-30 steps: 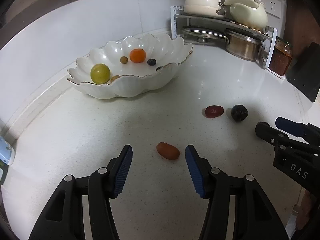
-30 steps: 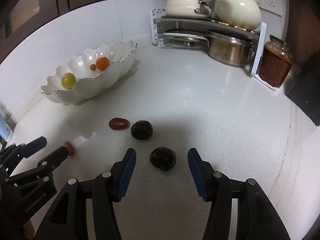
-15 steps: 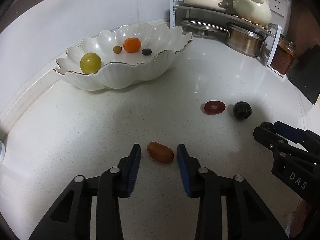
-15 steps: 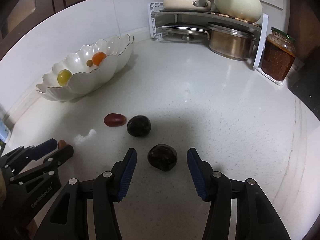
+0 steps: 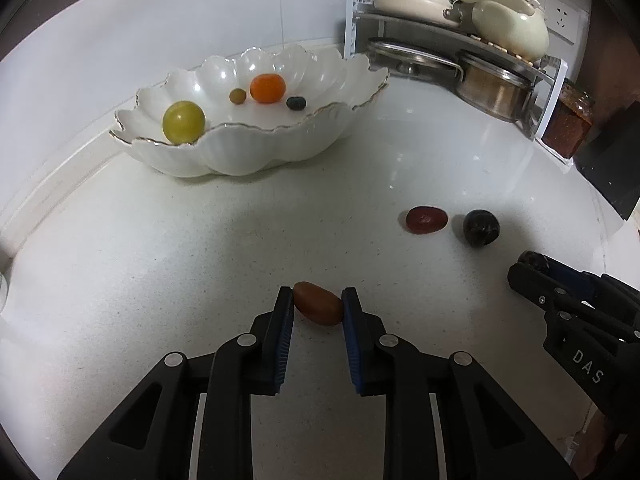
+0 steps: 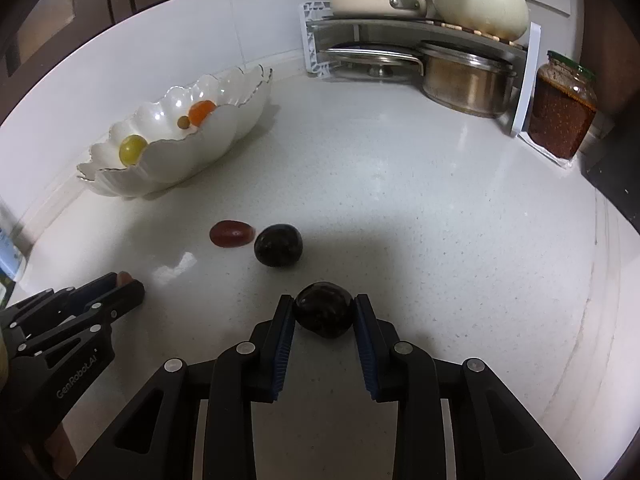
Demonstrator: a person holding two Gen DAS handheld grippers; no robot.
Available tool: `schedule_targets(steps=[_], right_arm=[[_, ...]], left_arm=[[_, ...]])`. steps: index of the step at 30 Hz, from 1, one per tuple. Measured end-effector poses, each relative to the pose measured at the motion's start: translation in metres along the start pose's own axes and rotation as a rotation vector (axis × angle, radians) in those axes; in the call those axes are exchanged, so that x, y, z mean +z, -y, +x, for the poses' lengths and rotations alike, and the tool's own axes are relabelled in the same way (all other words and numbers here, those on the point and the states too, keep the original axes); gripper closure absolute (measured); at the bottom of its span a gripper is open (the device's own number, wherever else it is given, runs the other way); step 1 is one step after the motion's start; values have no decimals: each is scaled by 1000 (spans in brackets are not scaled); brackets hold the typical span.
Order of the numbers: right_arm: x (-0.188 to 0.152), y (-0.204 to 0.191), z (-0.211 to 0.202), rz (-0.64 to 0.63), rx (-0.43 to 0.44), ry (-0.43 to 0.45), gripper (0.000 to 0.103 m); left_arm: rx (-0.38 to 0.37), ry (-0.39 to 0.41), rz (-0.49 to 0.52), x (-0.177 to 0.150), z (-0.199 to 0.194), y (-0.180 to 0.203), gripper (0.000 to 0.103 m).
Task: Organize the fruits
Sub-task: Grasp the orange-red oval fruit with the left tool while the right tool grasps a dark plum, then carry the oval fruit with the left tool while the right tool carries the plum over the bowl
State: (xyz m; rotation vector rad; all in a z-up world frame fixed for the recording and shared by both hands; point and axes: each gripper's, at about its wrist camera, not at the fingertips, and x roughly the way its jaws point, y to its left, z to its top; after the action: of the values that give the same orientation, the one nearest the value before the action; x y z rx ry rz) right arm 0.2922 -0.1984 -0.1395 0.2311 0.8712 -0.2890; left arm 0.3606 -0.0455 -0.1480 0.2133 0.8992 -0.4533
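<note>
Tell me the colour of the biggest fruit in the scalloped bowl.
Yellow-green, lying at the bowl's left end; the left wrist view shows it best.

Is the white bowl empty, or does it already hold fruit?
Not empty. The white bowl holds four fruits: a yellow-green one, an orange one, a small brown one, a small dark one.

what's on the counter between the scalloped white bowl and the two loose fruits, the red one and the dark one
Nothing: bare countertop between the white bowl and the red fruit and dark fruit, clearest in the right wrist view.
</note>
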Motion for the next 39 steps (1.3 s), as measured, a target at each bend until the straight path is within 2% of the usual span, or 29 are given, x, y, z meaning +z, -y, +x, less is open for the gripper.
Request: schedule_targets(steps=[19,28,39], right_arm=[[18,-10,-41,-111,86,82,72],[37,-23,-69,-167,160,139,72],[57,-43,-94,-236,212,218,72]], left_arm=[[33,100,-72,6,-58,3,78],[69,167,-114,13,-91,-2,78],[118,264,-125,26,-126,-12,78]])
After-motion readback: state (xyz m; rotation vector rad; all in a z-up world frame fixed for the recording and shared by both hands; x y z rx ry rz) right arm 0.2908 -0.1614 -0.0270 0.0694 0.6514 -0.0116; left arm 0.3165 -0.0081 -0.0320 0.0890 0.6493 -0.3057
